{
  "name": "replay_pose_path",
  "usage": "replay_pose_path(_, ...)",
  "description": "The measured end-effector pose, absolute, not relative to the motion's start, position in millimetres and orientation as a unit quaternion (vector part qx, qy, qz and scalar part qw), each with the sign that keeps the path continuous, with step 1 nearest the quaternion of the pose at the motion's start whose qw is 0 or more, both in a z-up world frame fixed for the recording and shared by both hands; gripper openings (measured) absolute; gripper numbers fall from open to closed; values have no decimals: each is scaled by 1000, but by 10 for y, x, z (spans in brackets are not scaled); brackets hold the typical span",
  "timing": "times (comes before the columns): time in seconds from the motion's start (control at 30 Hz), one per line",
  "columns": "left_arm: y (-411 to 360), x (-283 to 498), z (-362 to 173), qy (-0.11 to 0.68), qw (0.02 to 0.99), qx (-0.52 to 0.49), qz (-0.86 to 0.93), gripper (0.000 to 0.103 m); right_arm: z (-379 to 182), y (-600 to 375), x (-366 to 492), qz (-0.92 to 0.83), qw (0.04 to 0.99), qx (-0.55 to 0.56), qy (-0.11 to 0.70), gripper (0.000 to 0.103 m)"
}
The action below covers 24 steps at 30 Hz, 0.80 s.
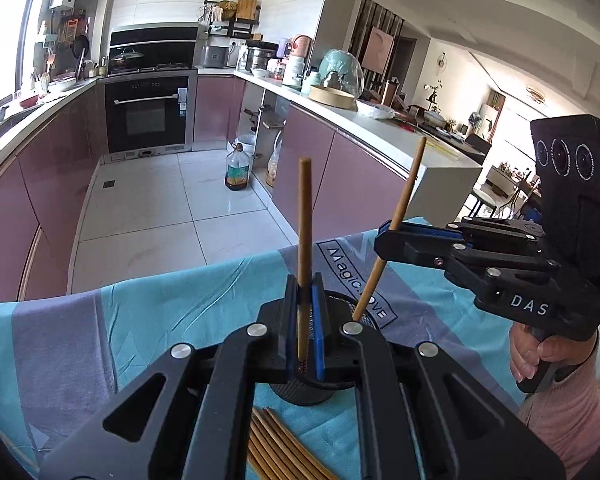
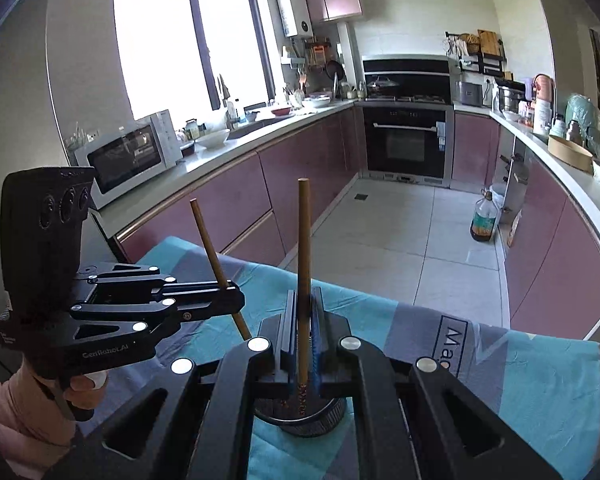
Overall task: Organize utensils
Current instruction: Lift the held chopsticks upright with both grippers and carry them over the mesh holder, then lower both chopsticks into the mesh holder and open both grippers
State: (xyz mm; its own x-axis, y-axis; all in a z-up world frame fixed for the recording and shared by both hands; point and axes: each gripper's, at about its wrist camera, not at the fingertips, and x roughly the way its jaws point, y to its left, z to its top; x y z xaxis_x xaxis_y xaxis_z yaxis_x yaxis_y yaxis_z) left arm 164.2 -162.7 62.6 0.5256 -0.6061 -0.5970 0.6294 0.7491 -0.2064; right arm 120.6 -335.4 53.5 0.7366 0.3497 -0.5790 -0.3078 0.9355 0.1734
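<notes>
Left gripper point(image 1: 305, 320): pinching one upright chopstick point(image 1: 305, 240), its lower end over the black mesh holder point(image 1: 300, 394).
Loose chopsticks point(image 1: 276, 448): lying on the blue-grey cloth point(image 1: 140, 320), just beside the holder.
Right gripper point(image 2: 305, 332): pinching another chopstick point(image 2: 303, 264), its patterned tip inside the holder point(image 2: 300, 420).

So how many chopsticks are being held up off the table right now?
2. One stands upright in the left gripper: chopstick. The other chopstick is in the right gripper, both over the black cup. More lie on the cloth, partly hidden.
</notes>
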Motion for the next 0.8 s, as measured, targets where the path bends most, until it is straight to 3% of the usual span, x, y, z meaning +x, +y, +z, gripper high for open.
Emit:
replay_pose_path(0.5,-1689,2010,267,349,879,28,-324,9,397,-3259,1500,146,928,39,342,8)
replay_pose_path(0.7,-1563,1939,266,329,894,30,-302,16,421,-3284,1368,143,934,46,325,19)
replay_pose_path(0.8,-1434,1801,298,311,905,26,-290,25,469,-3301,1227,153,938,52,307,24)
